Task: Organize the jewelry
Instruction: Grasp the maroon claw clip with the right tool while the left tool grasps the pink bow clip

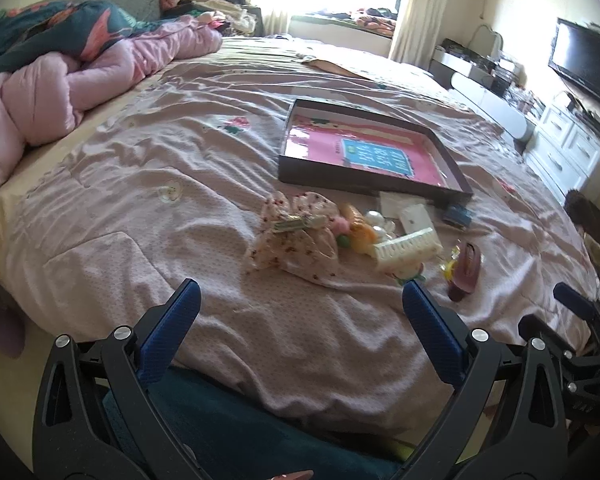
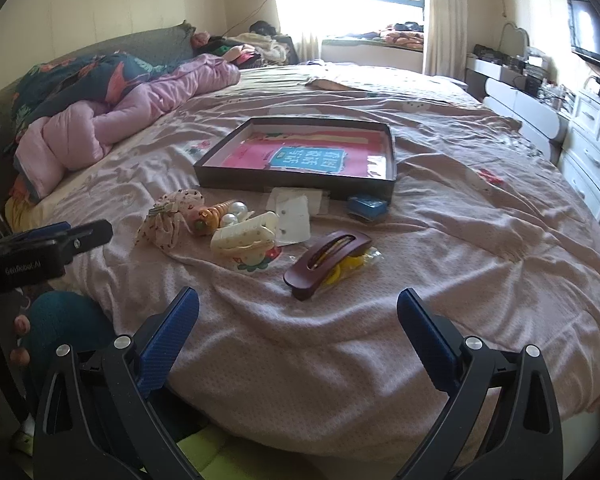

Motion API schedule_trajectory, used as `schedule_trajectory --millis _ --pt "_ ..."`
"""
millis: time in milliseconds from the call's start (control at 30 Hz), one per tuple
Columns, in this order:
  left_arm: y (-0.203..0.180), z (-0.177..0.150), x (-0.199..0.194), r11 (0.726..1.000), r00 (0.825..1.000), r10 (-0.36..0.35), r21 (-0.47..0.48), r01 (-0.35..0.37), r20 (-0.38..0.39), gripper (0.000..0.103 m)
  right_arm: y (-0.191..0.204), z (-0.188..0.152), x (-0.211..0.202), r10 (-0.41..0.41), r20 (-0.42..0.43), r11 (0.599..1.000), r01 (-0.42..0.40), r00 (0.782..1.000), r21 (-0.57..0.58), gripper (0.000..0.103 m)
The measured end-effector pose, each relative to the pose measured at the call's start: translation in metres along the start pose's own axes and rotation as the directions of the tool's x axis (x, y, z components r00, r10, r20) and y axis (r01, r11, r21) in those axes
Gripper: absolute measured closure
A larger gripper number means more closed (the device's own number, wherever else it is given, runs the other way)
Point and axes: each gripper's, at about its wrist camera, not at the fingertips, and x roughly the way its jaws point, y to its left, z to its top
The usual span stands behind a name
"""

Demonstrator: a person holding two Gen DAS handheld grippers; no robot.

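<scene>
**Both grippers empty at bed edge; brown clip nearest the right one**

Right gripper [image 2: 298, 312]: fingers spread wide, nothing between them, hovering over the pink bedspread [image 2: 440, 248]. Left gripper [image 1: 300, 304]: likewise wide open and empty.

Nearest item in the right wrist view was the brown hair clip [image 2: 327, 258], at about 12 o'clock from the fingers, just beyond them. Its long axis ran from 7 to 1 o'clock, lying partly on a yellow packet [image 2: 358, 266]. From the left gripper the same clip [image 1: 466, 272] sat at 2 o'clock, off to the side. Judgement: right gripper better placed for it.

Count, going farther: one brown clip, one cream claw clip [image 2: 244, 236], one white card [image 2: 294, 220], one orange piece [image 2: 210, 216], two pearl beads [image 2: 234, 214], one floral scrunchie [image 2: 170, 216], one blue box [image 2: 367, 207].

Beyond them, at 12 o'clock, one open dark tray [image 2: 296, 184] with pink lining, holding no jewelry. All items lay outside it, near its front wall.
</scene>
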Motion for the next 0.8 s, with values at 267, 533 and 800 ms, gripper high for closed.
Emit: schedule_trajectory --millis 267,533,800 --pt "0.021 0.015 0.023 0.998 0.998 0.06 -0.019 -0.06 -0.029 0.01 -0.011 0.011 0.035 0.004 -0.068 1.0 -0.003 0.998 0.012 0.006" --pt "0.026 0.03 0.054 0.999 0.995 0.052 0.006 -0.052 -0.083 0.01 -0.024 0.021 0.054 0.004 -0.1 0.999 0.002 0.995 0.053 0.006" --pt "0.02 0.038 0.089 1.0 0.987 -0.014 0.008 0.016 -0.158 0.011 -0.039 0.021 0.076 -0.001 -0.14 0.995 0.016 0.99 0.1 0.007"
